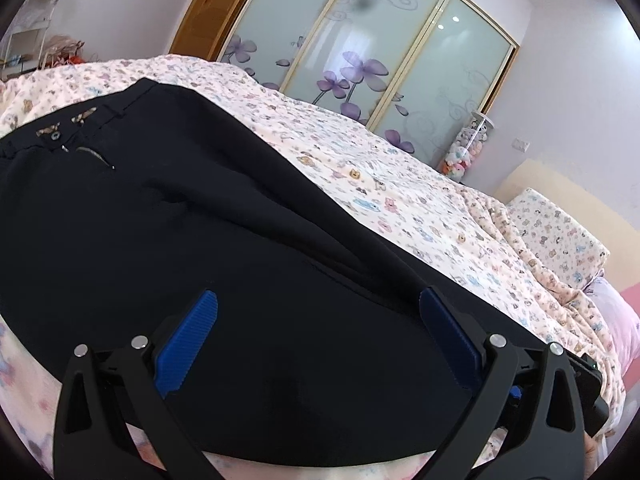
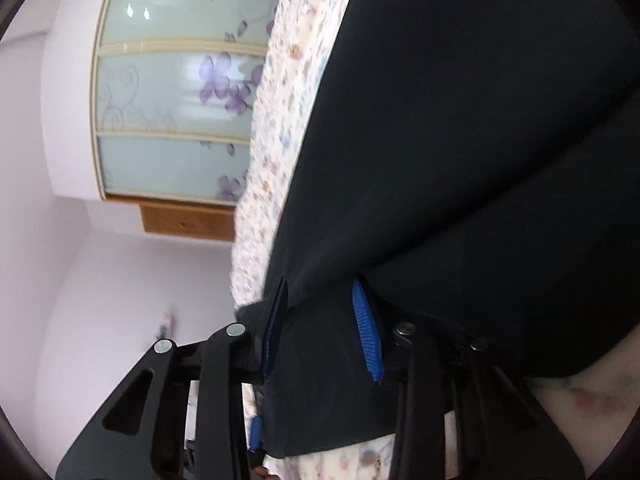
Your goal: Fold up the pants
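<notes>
Left wrist view: dark pants [image 1: 208,216] lie spread on a bed [image 1: 420,200] covered with a pale sheet printed with small bears. The waistband, with its button and open zipper [image 1: 86,152], sits at the upper left of the frame; the cloth runs down to the lower centre. The left claw [image 1: 318,308] stands wide open at the bottom of the frame, its blue ribbed pads [image 1: 188,344] well apart over the cloth, pressing on nothing. A wardrobe [image 1: 360,52] with frosted doors and purple flowers fills the upper centre; a pillow [image 1: 556,232] lies at the right edge.

Right wrist view, rolled sideways and somewhat blurred: the pants [image 2: 460,140] fill the right half of the frame, the printed sheet showing beside them at centre. The right claw [image 2: 320,292] is at lower centre, jaws partly open, with a fold of the dark cloth between the blue pads [image 2: 366,332]; whether the pads press on it cannot be told. The wardrobe [image 2: 172,100] appears at upper left.
</notes>
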The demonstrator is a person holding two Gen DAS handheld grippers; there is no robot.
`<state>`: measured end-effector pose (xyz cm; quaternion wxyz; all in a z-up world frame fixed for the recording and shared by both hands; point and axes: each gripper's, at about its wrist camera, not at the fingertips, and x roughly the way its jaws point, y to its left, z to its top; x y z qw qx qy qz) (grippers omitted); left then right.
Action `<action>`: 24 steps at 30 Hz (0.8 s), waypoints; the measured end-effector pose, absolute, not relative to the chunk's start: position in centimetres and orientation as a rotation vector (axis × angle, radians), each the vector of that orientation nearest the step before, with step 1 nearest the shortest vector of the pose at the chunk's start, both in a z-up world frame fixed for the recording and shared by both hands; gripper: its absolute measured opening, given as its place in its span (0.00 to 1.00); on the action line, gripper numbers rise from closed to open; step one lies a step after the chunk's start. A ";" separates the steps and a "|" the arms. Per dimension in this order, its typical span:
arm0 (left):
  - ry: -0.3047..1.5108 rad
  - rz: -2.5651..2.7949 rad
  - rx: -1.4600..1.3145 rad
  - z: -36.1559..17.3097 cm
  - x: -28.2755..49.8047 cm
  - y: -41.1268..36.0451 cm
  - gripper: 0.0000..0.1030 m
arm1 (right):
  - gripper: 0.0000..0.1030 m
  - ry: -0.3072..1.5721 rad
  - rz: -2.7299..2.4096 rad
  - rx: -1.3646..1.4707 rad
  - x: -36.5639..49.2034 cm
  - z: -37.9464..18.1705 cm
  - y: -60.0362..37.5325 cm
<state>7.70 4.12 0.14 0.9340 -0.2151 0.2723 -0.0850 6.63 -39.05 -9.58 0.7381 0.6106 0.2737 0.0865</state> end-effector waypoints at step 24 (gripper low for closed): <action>0.677 -0.145 -0.224 3.4 13.5 6.1 0.98 | 0.11 0.616 0.164 1.447 6.6 -11.1 -41.0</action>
